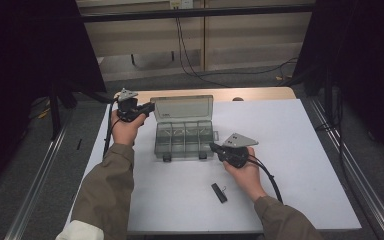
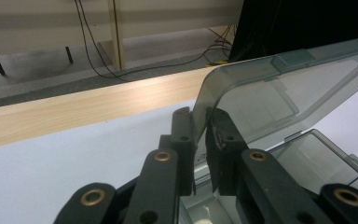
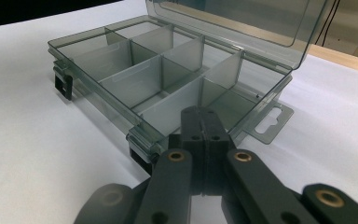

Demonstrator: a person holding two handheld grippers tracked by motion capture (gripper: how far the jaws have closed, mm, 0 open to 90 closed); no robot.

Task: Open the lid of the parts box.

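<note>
Right tool (image 1: pixel 214 147) sits with its jaws pressed together on nothing, just at the near right corner of the compartment box (image 1: pixel 184 141) on the white bench (image 1: pixel 300 165). Farther back, the left tool (image 1: pixel 149 107) pinches the left edge of the raised lid (image 1: pixel 182 108), so the lid's swing over the box's long left-right axis looks like that hand's job.

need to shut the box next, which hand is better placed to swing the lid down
Left: the left gripper is already clamped on the corner of the lid. The right gripper sits shut and empty at the base's near corner.
</note>
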